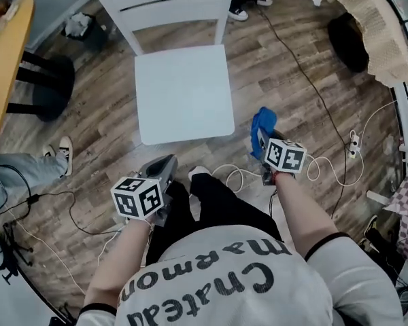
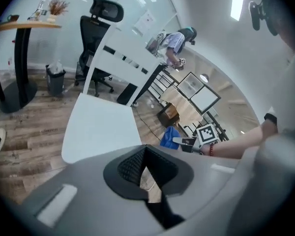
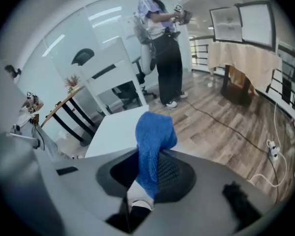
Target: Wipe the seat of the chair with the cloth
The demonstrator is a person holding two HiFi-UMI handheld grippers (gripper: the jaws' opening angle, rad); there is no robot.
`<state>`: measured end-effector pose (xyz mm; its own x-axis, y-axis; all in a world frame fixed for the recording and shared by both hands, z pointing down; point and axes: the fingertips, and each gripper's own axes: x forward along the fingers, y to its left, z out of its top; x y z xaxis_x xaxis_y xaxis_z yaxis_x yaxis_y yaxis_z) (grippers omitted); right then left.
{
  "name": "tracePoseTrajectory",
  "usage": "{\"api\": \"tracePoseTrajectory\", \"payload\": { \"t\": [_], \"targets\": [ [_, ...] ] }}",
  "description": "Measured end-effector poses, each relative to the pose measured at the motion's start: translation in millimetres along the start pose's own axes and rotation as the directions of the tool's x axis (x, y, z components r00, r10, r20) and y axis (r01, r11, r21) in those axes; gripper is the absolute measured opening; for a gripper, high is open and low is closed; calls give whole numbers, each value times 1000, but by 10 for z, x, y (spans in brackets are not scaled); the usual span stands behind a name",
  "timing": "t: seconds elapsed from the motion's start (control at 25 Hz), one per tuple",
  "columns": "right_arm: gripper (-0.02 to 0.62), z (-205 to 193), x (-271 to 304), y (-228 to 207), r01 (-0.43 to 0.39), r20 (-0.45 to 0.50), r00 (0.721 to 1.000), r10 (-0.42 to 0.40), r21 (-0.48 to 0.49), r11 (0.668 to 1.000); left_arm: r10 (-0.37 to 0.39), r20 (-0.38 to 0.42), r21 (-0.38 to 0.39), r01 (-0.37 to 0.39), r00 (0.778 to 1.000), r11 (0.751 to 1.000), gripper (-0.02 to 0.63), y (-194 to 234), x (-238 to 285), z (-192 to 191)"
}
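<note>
Chair seat, white, read from left to right in the head view. Our left gripper hung before the seat's front edge, its jaws together on nothing. Our right gripper, clamped on the blue cloth, hung off the seat's front right corner. The seat lay forward and to its left, so we judged this arm placed to wipe.

The white chair stands upright on the wood floor, its flat square seat bare and its back on the far side. The blue cloth is bunched up (soft and floppy), pinched in the right gripper, just past the seat's front right corner and not touching it.
</note>
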<state>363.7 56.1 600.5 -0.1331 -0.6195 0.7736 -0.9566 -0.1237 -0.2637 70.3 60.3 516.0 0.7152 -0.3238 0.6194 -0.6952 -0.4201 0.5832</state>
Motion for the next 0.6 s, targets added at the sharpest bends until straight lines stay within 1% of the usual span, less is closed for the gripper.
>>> {"api": "tracePoseTrajectory", "payload": {
  "t": [0.04, 0.08, 0.16, 0.24, 0.28, 0.32, 0.4, 0.48, 0.6],
  "targets": [
    [83, 158, -74, 113, -21, 26, 999, 22, -30, 999, 14, 31, 26, -15, 999, 1000, 9, -18, -81, 158],
    [83, 316, -168, 238, -46, 59, 997, 49, -48, 998, 31, 72, 35, -34, 997, 999, 9, -33, -190, 319],
    [83, 631, -375, 498, -111, 131, 984, 117, -53, 992, 49, 165, 4, -50, 985, 999, 8, -80, -441, 632],
    [83, 951, -552, 768, -194, 191, 961, 201, -53, 979, 43, 246, -31, -37, 968, 999, 8, -181, -645, 897],
    [83, 1119, -623, 914, -238, 211, 946, 247, -68, 969, 34, 276, -30, -27, 961, 999, 8, -257, -712, 1012],
    [83, 1296, -688, 1066, -275, 227, 930, 290, -96, 957, 19, 301, -16, -15, 954, 1000, 8, -351, -760, 1125],
    [83, 1672, -821, 1371, -320, 253, 900, 354, -168, 932, -24, 350, 36, 12, 936, 999, 8, -561, -854, 1370],
    [83, 2020, -1000, 1667, -343, 285, 871, 400, -231, 911, -63, 401, 78, 34, 914, 996, 8, -755, -991, 1615],
    [84, 2377, -1338, 2042, -366, 335, 827, 452, -288, 885, -118, 447, 146, 57, 887, 988, 8, -1031, -1258, 1893]
  ]
}}
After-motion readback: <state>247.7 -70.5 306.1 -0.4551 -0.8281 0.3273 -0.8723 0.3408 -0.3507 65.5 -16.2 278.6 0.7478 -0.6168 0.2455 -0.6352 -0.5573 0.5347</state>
